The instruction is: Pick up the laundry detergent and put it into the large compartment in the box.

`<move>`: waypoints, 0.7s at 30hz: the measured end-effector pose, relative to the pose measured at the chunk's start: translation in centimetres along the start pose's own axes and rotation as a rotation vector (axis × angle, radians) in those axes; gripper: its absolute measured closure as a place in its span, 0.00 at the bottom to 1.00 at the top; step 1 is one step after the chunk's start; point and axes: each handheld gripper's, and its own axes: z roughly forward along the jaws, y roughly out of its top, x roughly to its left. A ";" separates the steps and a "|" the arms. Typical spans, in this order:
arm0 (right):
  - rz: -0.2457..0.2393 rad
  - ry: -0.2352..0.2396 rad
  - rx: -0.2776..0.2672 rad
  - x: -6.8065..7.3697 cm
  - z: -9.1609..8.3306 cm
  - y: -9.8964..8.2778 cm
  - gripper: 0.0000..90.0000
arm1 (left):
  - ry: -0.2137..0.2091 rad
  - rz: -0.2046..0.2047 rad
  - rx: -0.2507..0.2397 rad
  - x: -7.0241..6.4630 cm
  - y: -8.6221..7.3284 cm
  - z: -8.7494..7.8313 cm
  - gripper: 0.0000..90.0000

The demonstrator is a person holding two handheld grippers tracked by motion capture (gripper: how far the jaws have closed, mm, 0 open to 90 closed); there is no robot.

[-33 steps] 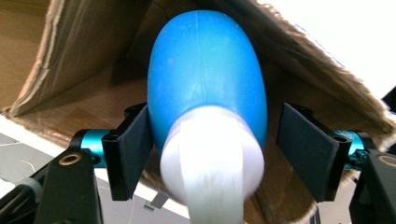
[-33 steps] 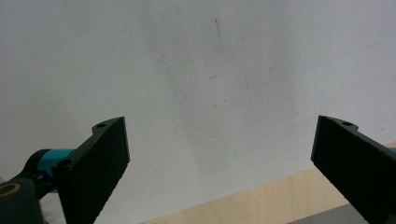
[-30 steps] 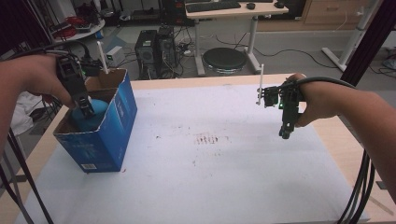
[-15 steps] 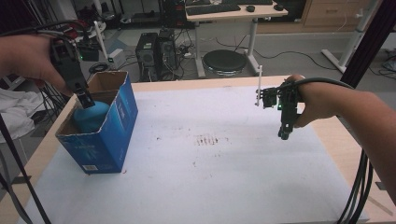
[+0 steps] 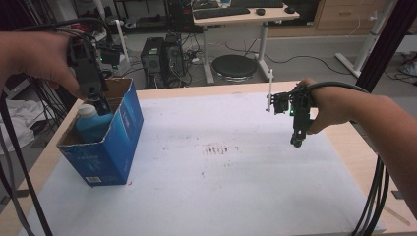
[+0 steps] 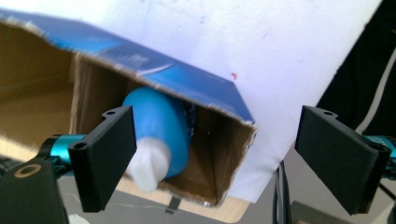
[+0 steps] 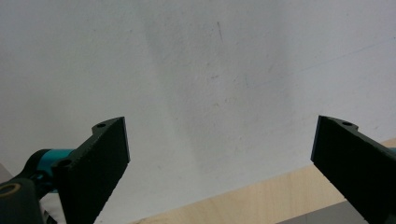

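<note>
Over on the left, the blue bottle lies tilted inside the blue cardboard box at the bench's left edge, white cap up. The left tongs hang just above it, jaws apart and just been widening, nothing between them: the drop-off looks done. Next call is probably pulling clear of the box. Far right, the right tongs hover over bare bench, jaws wide apart, empty
</note>
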 end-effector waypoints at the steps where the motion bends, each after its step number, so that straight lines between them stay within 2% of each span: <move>1: 0.006 0.001 0.002 0.0 0.0 0.0 0.04 | -0.001 0.007 0.002 -0.1 0.3 0.1 0.14; 8: 0.004 0.002 0.001 0.1 -0.1 -0.1 0.04 | 0.040 0.071 -0.011 -1.2 2.4 1.2 0.02; 11: 0.002 0.001 0.002 0.2 -0.1 -0.1 0.04 | 0.034 0.100 -0.005 -1.5 3.0 1.9 0.02; 18: -0.002 -0.003 -0.001 0.4 -0.2 -0.1 0.04 | 0.003 0.135 0.002 -1.9 4.4 3.6 0.02; 19: 0.009 -0.001 0.001 0.5 -0.2 -0.1 0.04 | 0.002 0.149 0.008 -1.9 4.6 3.8 0.02; 21: -0.002 -0.001 0.002 0.5 -0.2 0.0 0.04 | -0.007 0.158 0.004 -2.0 4.8 4.2 0.02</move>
